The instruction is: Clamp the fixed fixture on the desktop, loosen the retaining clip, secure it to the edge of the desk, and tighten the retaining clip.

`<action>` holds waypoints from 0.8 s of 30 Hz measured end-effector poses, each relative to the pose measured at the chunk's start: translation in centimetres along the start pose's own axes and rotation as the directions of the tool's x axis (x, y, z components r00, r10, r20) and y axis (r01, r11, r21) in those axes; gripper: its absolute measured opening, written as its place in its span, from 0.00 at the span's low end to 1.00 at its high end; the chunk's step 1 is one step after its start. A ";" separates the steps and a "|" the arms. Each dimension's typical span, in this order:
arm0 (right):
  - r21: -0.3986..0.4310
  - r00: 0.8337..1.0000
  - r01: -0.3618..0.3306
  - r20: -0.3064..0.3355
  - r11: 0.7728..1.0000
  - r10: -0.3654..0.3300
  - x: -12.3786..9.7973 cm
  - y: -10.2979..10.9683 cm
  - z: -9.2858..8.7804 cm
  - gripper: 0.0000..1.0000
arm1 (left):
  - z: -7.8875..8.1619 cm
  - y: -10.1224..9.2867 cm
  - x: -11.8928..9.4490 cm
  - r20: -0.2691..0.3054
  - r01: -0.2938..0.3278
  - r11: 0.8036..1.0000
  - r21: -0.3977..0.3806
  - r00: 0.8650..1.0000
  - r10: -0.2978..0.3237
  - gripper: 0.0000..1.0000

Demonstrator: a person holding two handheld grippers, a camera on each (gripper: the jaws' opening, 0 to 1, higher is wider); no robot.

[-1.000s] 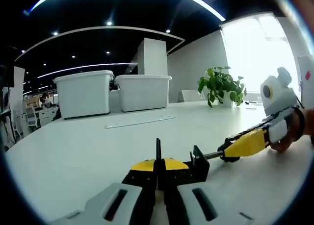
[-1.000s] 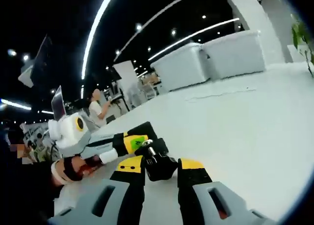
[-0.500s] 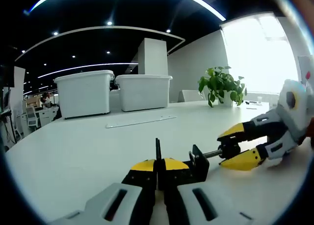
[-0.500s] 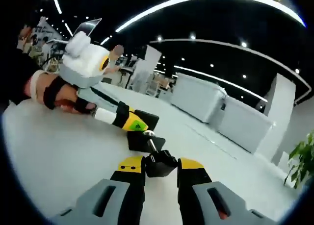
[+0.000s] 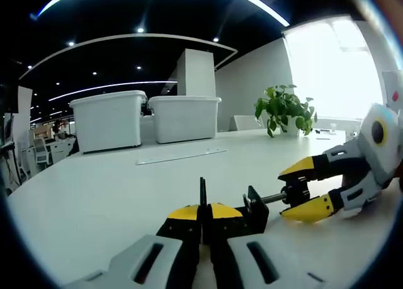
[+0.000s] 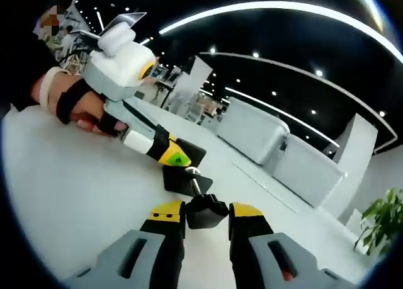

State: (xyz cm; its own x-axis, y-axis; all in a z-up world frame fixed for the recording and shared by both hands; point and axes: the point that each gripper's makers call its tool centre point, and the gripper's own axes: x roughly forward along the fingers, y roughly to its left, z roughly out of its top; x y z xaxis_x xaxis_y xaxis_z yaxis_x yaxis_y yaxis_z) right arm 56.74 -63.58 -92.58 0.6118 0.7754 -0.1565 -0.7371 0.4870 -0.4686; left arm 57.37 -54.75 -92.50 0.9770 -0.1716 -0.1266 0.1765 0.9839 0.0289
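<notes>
A black clamp fixture (image 5: 255, 207) lies on the white desk (image 5: 94, 194). My left gripper (image 5: 203, 208) is shut on its thin upright plate. A screw rod runs right from the fixture to a black knob (image 5: 297, 189), and my right gripper (image 5: 288, 194) comes in from the right with its yellow jaws around that knob. In the right gripper view, my right gripper (image 6: 206, 211) holds the knob (image 6: 203, 206) between its jaws. Beyond it are the screw (image 6: 194, 179) and the fixture (image 6: 181, 181), with the left gripper (image 6: 176, 158) on it, held by a hand (image 6: 79, 106).
Two white lidded bins (image 5: 108, 120) (image 5: 184, 118) stand at the desk's far side, with a flat metal strip (image 5: 179, 157) lying in front of them. A potted plant (image 5: 284, 109) stands at the back right. The bins (image 6: 255, 130) and plant (image 6: 378, 223) also appear in the right gripper view.
My right gripper has rolled about the screw's axis with the knob in it; its jaws now stand one above the other. The left gripper and fixture have stayed put.
</notes>
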 end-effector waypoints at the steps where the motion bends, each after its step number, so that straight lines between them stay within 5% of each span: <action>1: 0.046 1.000 -0.014 0.001 0.999 0.014 0.0 0.1 0.1 0.31 | 0.0 0.0 0.0 0.000 0.002 1.000 0.000 1.000 -0.002 0.04; 3: 0.151 0.999 -0.033 0.002 0.988 0.033 0.1 0.0 0.3 0.40 | 0.0 0.0 0.0 0.000 0.003 1.000 0.000 1.000 -0.003 0.04; 5: 0.323 0.999 -0.047 0.028 0.945 0.040 0.0 -0.5 1.1 0.41 | 0.0 0.0 0.0 0.000 0.003 1.000 -0.001 1.000 -0.003 0.04; 9: 0.626 0.997 -0.082 0.045 0.775 0.069 -0.2 -1.4 1.4 0.46 | 0.0 0.0 0.0 0.000 0.004 1.000 -0.001 1.000 -0.004 0.04; 14: 0.849 0.996 -0.077 0.040 0.523 0.081 -0.3 -1.9 0.2 0.28 | 0.0 0.0 0.0 0.000 0.005 1.000 -0.002 1.000 -0.005 0.04; 16: 0.855 0.996 -0.069 0.030 0.515 0.084 -0.3 -2.3 -0.4 0.28 | 0.0 0.0 0.0 0.000 0.005 1.000 -0.001 1.000 -0.005 0.04; 20: 0.919 0.993 -0.076 0.033 0.387 0.116 -0.5 -1.9 -0.5 0.24 | 0.0 -0.1 0.0 0.000 0.005 1.000 0.000 1.000 -0.005 0.04; 24: 0.930 0.984 -0.066 0.000 0.363 0.178 -0.5 -0.6 -1.2 0.25 | 0.0 -0.1 0.0 0.000 0.005 1.000 0.001 1.000 -0.005 0.04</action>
State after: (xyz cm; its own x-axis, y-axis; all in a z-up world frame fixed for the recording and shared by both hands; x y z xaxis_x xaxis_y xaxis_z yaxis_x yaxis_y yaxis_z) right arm 57.23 -64.72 -93.23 0.4712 0.8496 -0.2372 -0.5743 0.4995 0.6486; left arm 57.33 -54.83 -92.51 0.9761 -0.1766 -0.1267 0.1816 0.9829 0.0291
